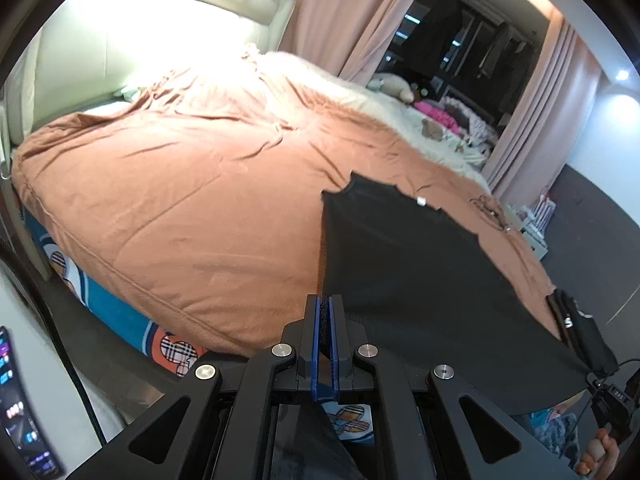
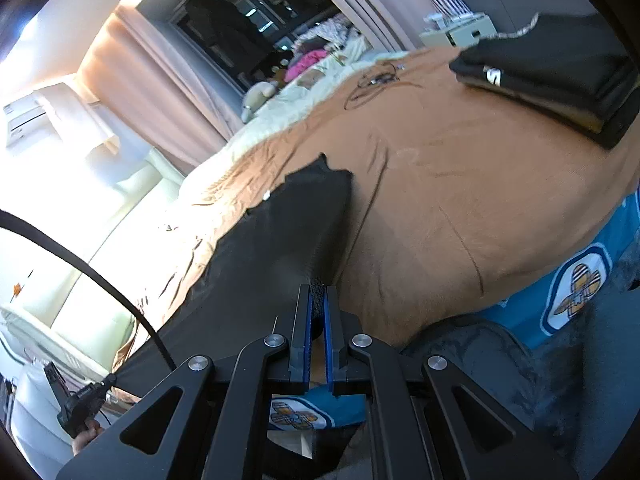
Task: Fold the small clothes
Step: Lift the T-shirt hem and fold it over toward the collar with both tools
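A black garment point(image 1: 404, 256) lies stretched over the near edge of a bed with an orange-brown duvet point(image 1: 192, 184). My left gripper point(image 1: 325, 306) is shut on the garment's near left corner. My right gripper point(image 2: 318, 294) is shut on the opposite near corner of the same black garment point(image 2: 272, 248), which spreads away from the jaws toward a small white tag at its far edge. The cloth hangs taut between the two grippers, its far part resting on the duvet point(image 2: 460, 184).
A stack of folded black clothes point(image 2: 560, 76) sits on the duvet to the right, also at the right edge of the left wrist view point(image 1: 580, 332). A thin cord point(image 2: 372, 84) lies on the duvet. Pillows and soft toys point(image 1: 400, 88) line the far side. Curtains point(image 1: 352, 16) hang behind.
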